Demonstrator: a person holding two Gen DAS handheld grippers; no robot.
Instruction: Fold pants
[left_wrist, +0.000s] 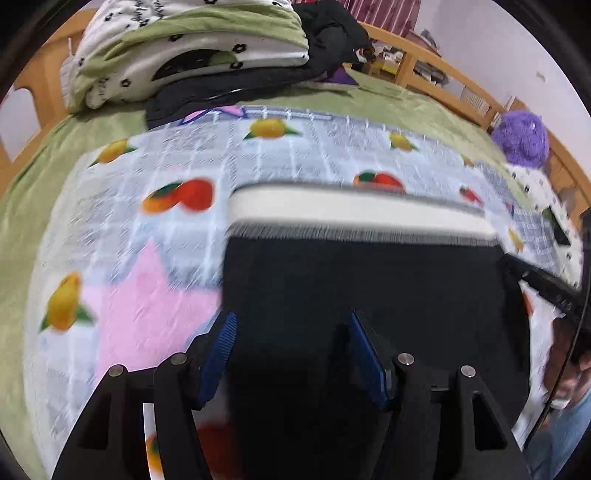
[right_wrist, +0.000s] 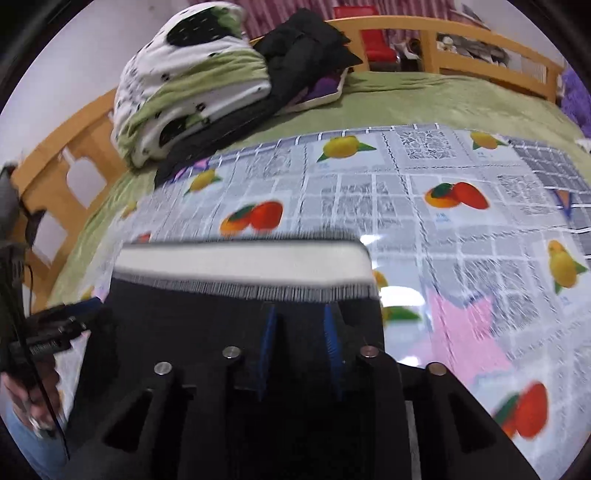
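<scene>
Black fabric pants with a white elastic waistband (left_wrist: 354, 258), spread on the fruit-printed plastic sheet (left_wrist: 147, 221) over the green bed cover (left_wrist: 44, 155), waistband pointing toward the far bed rail. Left gripper (left_wrist: 291, 332) parted wide, blue fingers (left_wrist: 221, 347) straddling the dark cloth, apparently released. Right gripper (right_wrist: 299, 328) narrower, blue fingers (right_wrist: 267, 332) near the waistband (right_wrist: 243, 264); whether clenched on cloth cannot be told. Farther back, folded white-and-green flowered quilt (right_wrist: 192, 88) stacked on dark clothing (right_wrist: 303, 40). Beyond, wooden bed frame (right_wrist: 480, 55). Purple fluffy plush (left_wrist: 524, 136) beside the rail. No containers visible.
</scene>
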